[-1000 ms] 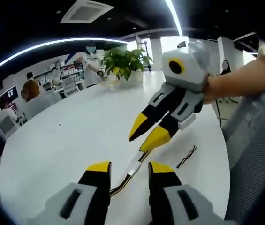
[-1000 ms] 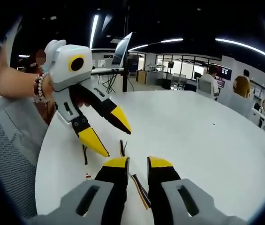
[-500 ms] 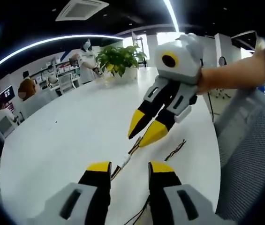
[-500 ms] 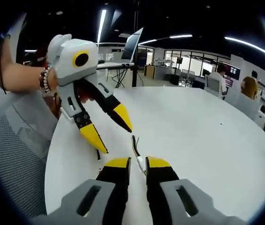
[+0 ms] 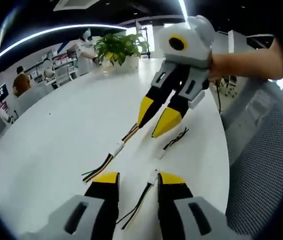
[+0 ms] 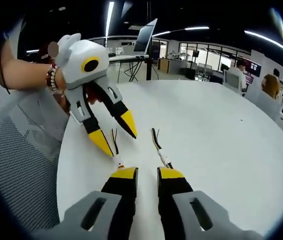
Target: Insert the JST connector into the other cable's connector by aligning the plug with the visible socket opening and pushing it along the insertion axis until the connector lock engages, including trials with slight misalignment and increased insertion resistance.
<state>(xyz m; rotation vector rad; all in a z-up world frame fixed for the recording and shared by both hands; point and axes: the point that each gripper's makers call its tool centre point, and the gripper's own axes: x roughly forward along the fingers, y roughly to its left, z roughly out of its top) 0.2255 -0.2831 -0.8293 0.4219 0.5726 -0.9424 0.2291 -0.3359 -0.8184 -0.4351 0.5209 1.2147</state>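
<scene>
2 cables on white table, apart, not joined. Left gripper open, empty, cable with plug between jaws, long way pointing far. Right gripper open, empty, other cable just ahead, lying near-to-far.

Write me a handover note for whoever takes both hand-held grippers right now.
Left hand-held gripper: open, empty; the near cable lies on the white table, its connector at the tips.
Right hand-held gripper: open, empty, tips by one end of the far cable.
The far cable's white connector lies apart from the near one; a loose dark cable lies alongside.
Done: nothing mated. Left: grasp both connectors, align, push until locked.
</scene>
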